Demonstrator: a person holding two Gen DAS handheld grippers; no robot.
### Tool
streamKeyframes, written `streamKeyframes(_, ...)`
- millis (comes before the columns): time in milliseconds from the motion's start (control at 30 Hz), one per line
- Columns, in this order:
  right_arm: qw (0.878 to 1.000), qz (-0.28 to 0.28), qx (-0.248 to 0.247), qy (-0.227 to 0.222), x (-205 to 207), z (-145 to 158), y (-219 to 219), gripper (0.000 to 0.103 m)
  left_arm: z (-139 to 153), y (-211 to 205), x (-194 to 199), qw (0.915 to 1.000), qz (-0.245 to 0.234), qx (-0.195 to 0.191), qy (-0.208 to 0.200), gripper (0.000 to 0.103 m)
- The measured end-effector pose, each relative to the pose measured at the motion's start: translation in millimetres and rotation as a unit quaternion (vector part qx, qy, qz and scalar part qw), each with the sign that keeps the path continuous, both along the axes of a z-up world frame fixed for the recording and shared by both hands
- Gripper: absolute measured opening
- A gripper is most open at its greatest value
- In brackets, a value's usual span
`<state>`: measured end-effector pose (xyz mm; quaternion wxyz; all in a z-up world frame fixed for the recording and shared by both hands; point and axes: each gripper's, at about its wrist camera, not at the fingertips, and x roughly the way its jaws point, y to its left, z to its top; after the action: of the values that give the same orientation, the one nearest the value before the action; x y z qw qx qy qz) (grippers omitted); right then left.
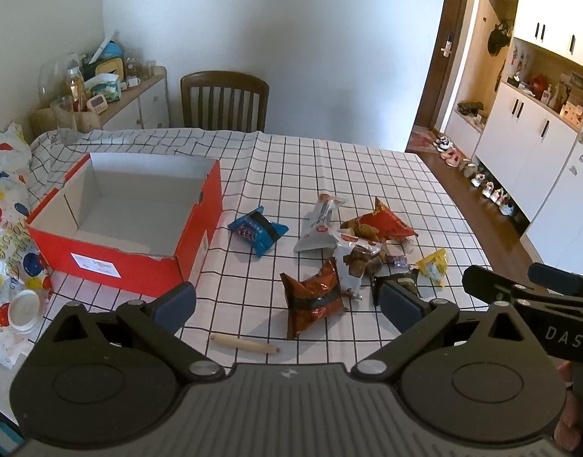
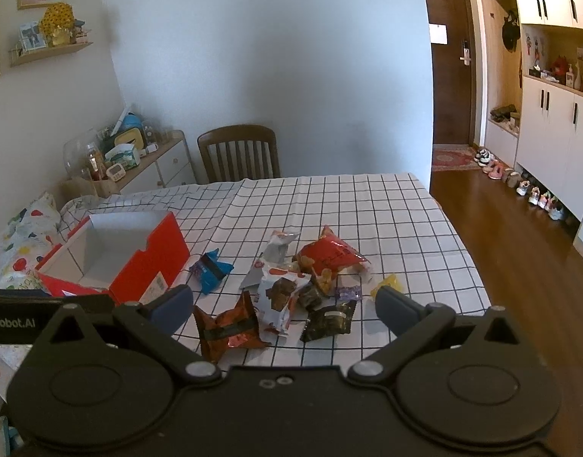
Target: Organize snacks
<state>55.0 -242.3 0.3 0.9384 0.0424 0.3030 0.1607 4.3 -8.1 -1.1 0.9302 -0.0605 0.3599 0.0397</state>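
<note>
An open red cardboard box [image 1: 192,224] [image 2: 154,262] with a white, empty inside stands on the left of the checked table. A pile of snack packets lies to its right: a blue packet [image 1: 258,230] [image 2: 211,269], a silver one [image 1: 319,224], a red one [image 1: 383,224] [image 2: 331,257], a brown-orange one [image 1: 314,297] [image 2: 228,325], a white one with brown pieces [image 2: 278,299], a dark one [image 2: 329,320] and a small yellow one [image 1: 434,262]. My left gripper [image 1: 287,304] is open above the near table edge. My right gripper [image 2: 284,304] is open above the pile.
A wooden stick [image 1: 246,344] lies near the front edge. A balloon-print bag [image 1: 6,205] and a small white lid [image 1: 25,310] lie left of the box. A wooden chair [image 1: 225,101] stands behind the table. A cluttered sideboard [image 1: 139,103] stands at the back left.
</note>
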Motion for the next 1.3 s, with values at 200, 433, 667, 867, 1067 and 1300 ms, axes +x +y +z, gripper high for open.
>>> streamKeyframes(200, 1.000, 0.006, -0.005, -0.004, -1, 1, 3, 0.102, 2, 0, 0, 1.0000, 0.000, 0.003, -0.006, 0.103)
streamKeyframes(433, 1.000, 0.010, -0.004, -0.007, -1, 3, 2, 0.102, 2, 0, -1, 1.0000, 0.001, 0.003, -0.007, 0.103)
streamKeyframes(667, 1.000, 0.011, -0.005, -0.008, -1, 4, 3, 0.102, 0, 1, 0, 1.0000, 0.001, 0.003, -0.008, 0.103)
streamKeyframes(867, 1.000, 0.011, -0.006, -0.009, 0, 4, 3, 0.102, 0, 2, 1, 1.0000, 0.000, 0.002, -0.007, 0.103)
streamKeyframes(1067, 1.000, 0.014, -0.007, -0.012, 2, 5, 5, 0.100, 1, 3, 5, 1.0000, -0.003, 0.000, -0.009, 0.103)
streamKeyframes(1300, 1.000, 0.013, -0.010, -0.017, 4, 6, 6, 0.100, 2, 2, 10, 0.9999, -0.003, -0.001, -0.011, 0.103)
